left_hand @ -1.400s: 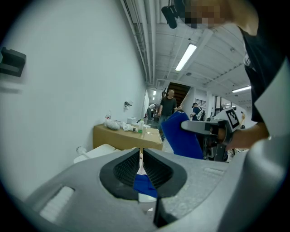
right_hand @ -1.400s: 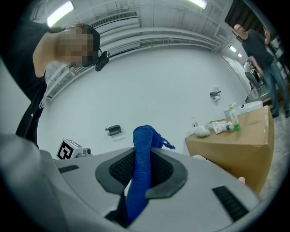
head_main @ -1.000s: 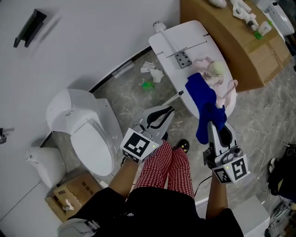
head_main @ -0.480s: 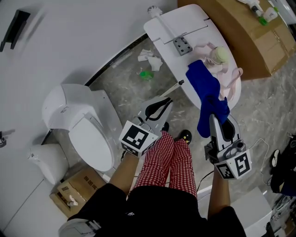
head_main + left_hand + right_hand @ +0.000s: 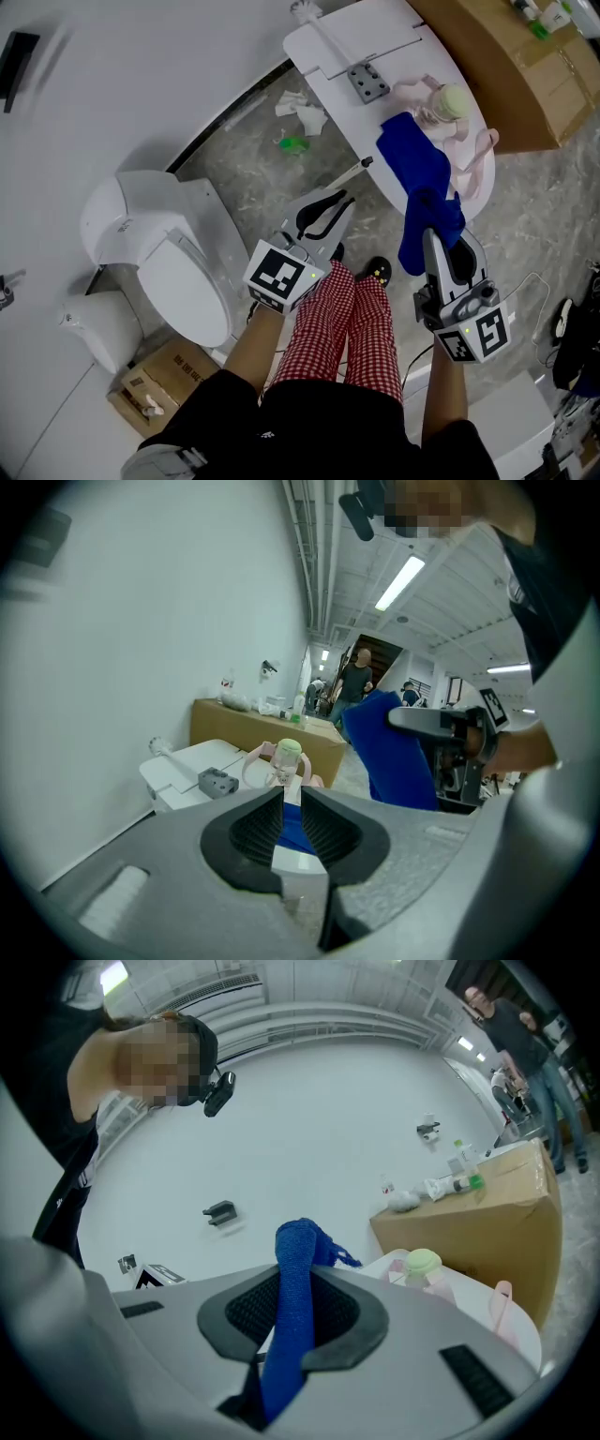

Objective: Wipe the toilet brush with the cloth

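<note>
Clamping a fold of the deep-blue woven cloth [image 5: 422,202], the right gripper [image 5: 300,1279] held it drawn up off the white oval table [image 5: 394,28], where the rest of it lay. The left gripper [image 5: 292,797] had just been opening, its 2 jaws slightly apart with nothing gripped between them. The white long-handled toilet brush [image 5: 302,10] lay at the table's far end, well apart from both.
</note>
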A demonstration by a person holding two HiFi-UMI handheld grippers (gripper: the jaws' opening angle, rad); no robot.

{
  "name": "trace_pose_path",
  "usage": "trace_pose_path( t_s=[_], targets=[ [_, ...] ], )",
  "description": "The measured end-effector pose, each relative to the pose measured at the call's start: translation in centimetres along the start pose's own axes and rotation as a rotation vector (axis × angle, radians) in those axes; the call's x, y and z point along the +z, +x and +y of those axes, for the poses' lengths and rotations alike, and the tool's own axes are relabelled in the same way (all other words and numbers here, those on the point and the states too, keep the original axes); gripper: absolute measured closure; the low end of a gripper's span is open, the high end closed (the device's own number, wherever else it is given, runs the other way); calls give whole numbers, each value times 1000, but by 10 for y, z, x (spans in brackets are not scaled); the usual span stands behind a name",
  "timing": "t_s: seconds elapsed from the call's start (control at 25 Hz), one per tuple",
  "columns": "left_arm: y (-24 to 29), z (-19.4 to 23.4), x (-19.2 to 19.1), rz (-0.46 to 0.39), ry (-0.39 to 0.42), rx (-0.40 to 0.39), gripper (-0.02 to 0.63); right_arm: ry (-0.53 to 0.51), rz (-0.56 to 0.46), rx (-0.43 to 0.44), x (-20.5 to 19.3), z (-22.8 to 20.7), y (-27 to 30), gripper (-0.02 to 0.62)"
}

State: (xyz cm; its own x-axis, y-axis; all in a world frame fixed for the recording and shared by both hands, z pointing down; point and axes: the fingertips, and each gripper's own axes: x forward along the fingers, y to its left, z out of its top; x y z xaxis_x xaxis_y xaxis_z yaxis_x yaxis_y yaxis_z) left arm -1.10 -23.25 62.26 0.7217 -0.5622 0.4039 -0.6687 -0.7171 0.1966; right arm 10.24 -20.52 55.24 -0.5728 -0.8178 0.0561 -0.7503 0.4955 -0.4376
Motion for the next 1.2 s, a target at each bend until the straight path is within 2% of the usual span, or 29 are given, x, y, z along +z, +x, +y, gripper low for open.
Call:
trace_pose_path(
  t_s=[0.4, 1.0, 1.2],
  targets=[
    [20, 14, -25, 30, -15, 3, 565, 21, 26, -8, -24, -12, 8, 531],
    [35, 27, -52, 74, -32, -1, 537, 55, 34, 24, -43, -21, 25, 531],
    [47, 31, -63, 103, 3, 2, 537, 40, 52, 21, -54, -29, 29, 531]
  ],
)
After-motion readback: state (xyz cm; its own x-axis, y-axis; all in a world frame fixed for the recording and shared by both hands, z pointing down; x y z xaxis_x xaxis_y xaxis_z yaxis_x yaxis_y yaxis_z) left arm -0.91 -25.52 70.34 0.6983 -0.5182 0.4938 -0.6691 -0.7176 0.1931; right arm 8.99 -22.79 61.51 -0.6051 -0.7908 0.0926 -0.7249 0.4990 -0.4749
